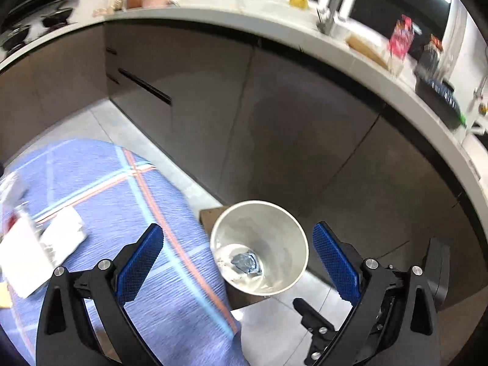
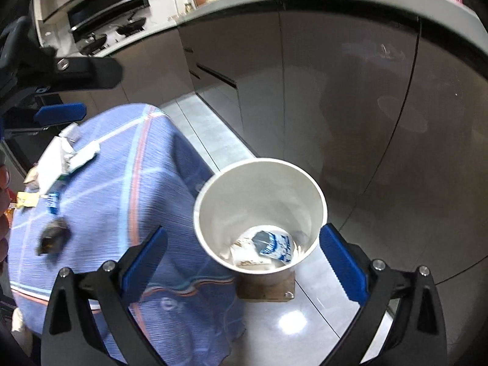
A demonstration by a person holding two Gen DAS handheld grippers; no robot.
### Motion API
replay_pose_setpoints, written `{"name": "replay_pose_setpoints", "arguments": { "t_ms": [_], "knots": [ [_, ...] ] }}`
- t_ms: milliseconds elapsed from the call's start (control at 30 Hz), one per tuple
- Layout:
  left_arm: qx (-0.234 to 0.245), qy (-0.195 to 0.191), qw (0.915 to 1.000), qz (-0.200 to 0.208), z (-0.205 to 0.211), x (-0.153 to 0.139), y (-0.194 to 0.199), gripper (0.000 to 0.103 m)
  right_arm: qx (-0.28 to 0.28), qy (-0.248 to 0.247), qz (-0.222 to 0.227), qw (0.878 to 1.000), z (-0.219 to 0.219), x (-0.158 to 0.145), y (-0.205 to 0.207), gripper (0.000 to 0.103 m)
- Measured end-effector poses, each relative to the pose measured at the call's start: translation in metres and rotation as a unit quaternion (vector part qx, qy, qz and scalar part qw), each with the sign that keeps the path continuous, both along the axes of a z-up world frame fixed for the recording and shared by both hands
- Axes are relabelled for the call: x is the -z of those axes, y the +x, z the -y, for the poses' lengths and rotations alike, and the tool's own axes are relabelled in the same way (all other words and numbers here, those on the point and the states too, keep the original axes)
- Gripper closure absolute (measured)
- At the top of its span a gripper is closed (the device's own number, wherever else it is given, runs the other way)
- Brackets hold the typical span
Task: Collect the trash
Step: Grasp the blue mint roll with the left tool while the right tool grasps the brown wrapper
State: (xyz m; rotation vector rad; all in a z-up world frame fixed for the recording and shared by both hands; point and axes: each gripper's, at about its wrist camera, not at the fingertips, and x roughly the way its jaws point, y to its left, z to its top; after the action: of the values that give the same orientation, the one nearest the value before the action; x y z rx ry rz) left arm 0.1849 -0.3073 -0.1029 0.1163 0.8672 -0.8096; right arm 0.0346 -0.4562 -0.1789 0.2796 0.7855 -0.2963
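A white paper bin (image 1: 259, 245) stands on a small wooden stool beside the table; it also shows in the right wrist view (image 2: 259, 213). Crumpled wrappers (image 2: 268, 248) lie at its bottom (image 1: 242, 263). My left gripper (image 1: 238, 262) is open and empty above the bin. My right gripper (image 2: 244, 254) is open and empty, also over the bin. Trash lies on the blue plaid tablecloth (image 2: 122, 189): white paper packets (image 2: 65, 158), a dark wrapper (image 2: 53, 239), a small blue piece (image 2: 53, 202). White papers (image 1: 39, 244) show in the left wrist view.
Grey kitchen cabinets (image 1: 274, 122) run behind under a white counter (image 1: 274, 21) with a tap and packets. A stove and hood (image 2: 106, 15) are far left. The grey tiled floor (image 2: 289, 320) surrounds the stool (image 2: 265, 286). The left gripper appears at the right view's upper left (image 2: 58, 113).
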Motion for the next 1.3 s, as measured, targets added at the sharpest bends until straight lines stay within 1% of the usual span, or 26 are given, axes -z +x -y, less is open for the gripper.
{"name": "replay_pose_setpoints", "arguments": {
  "t_ms": [100,200,233,367,467,600,733,800,867,900,933,1100,1167,1233,1300],
  "knots": [
    [-0.033,-0.010,0.9993,0.012,-0.037,-0.014,-0.003,0.008,-0.015,0.000,0.020,1.000,-0.020,-0.018,-0.006,0.003],
    [-0.070,0.001,0.9969,0.036,-0.079,-0.023,-0.013,0.008,-0.036,0.000,0.039,0.999,-0.043,-0.035,-0.010,0.003],
    [-0.077,0.003,0.9962,0.040,-0.089,-0.031,-0.017,0.008,-0.044,0.001,0.045,0.998,-0.049,-0.040,-0.012,0.003],
    [-0.120,0.018,0.9921,0.034,-0.141,-0.026,-0.028,0.008,-0.068,0.008,0.071,0.995,-0.079,-0.056,-0.011,0.003],
    [-0.149,0.026,0.9882,0.027,-0.168,-0.019,-0.034,0.008,-0.098,0.032,0.087,0.991,-0.100,-0.062,-0.008,0.003],
    [-0.171,0.038,0.9844,0.016,-0.209,-0.002,-0.039,0.008,-0.141,0.030,0.058,0.988,-0.134,-0.056,0.009,0.003],
    [-0.185,0.033,0.9822,-0.007,-0.243,0.012,-0.043,0.008,-0.177,0.030,0.016,0.984,-0.172,-0.044,0.029,0.003],
    [-0.195,0.026,0.9803,-0.018,-0.257,0.016,-0.041,0.008,-0.181,0.042,0.000,0.983,-0.184,-0.037,0.037,0.003],
    [-0.202,0.018,0.9789,-0.021,-0.269,0.020,-0.040,0.008,-0.175,0.071,-0.015,0.982,-0.193,-0.029,0.048,0.004],
    [-0.206,0.013,0.9783,-0.020,-0.276,0.021,-0.039,0.008,-0.174,0.084,-0.025,0.981,-0.198,-0.025,0.055,0.006],
    [-0.207,0.010,0.9780,-0.019,-0.280,0.022,-0.039,0.008,-0.173,0.089,-0.029,0.980,-0.198,-0.020,0.058,0.013],
    [-0.206,0.001,0.9782,-0.025,-0.298,0.029,-0.034,0.009,-0.151,0.092,-0.056,0.983,-0.211,-0.006,0.079,0.015],
    [-0.206,-0.001,0.9782,-0.029,-0.301,0.031,-0.031,0.009,-0.145,0.090,-0.064,0.983,-0.212,-0.001,0.084,0.021],
    [-0.206,-0.001,0.9781,-0.030,-0.304,0.034,-0.027,0.009,-0.139,0.084,-0.071,0.984,-0.215,0.003,0.089,0.025],
    [-0.207,-0.002,0.9779,-0.033,-0.305,0.036,-0.022,0.009,-0.133,0.075,-0.077,0.985,-0.217,0.008,0.092,0.032]
  ]
}}
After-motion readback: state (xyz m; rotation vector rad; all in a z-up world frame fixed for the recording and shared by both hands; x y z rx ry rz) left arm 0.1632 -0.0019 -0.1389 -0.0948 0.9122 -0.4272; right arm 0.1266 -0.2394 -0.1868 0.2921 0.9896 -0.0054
